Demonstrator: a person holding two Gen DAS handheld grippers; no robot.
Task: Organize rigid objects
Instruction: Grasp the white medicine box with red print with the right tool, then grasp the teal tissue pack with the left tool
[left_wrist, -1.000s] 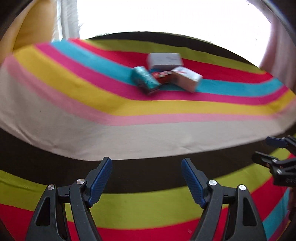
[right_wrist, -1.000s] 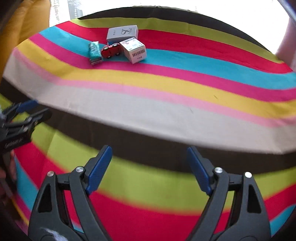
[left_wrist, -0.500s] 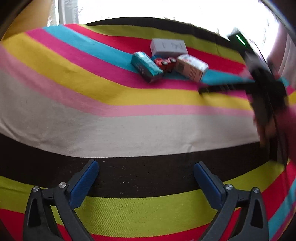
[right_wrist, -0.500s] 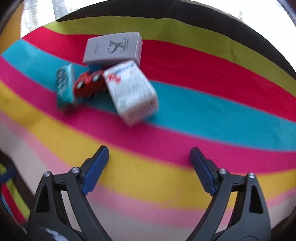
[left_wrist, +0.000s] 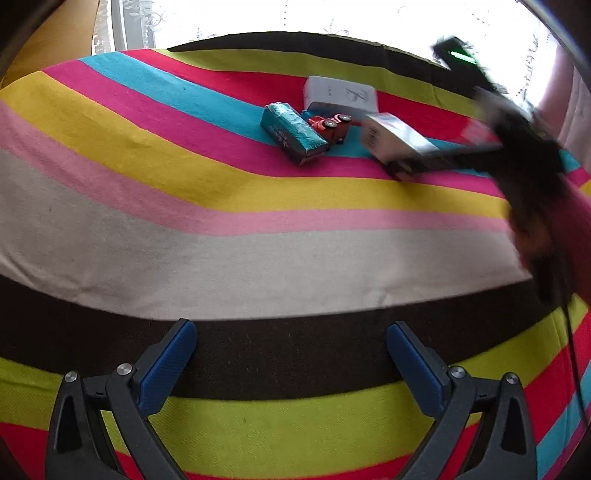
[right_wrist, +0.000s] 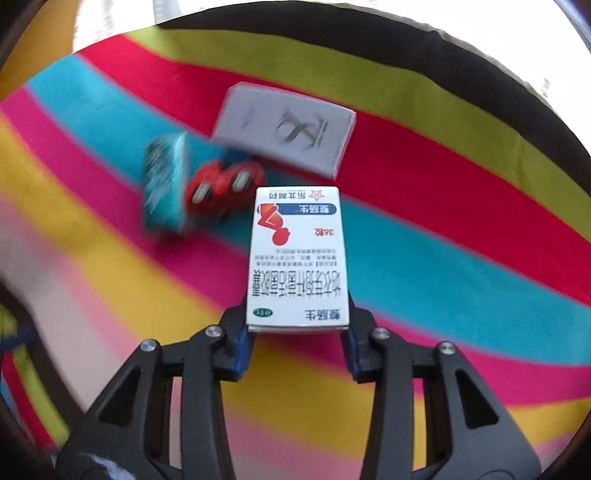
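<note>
White medicine box (right_wrist: 297, 258) sitting between the fingers of the right gripper (right_wrist: 297, 345), clamped at its near end.

Beyond it, a red toy car (right_wrist: 221, 188), teal packet (right_wrist: 164, 188) and grey box (right_wrist: 284, 129) are lying on the striped cloth (right_wrist: 461, 288); the left gripper (left_wrist: 291, 349) is hanging wide open over the cloth, holding nothing.

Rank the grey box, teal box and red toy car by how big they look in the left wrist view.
1. Grey box and teal box: they look about alike, and the teal one sits nearer the camera, so no ranking.
2. Red toy car, clearly smallest.
</note>
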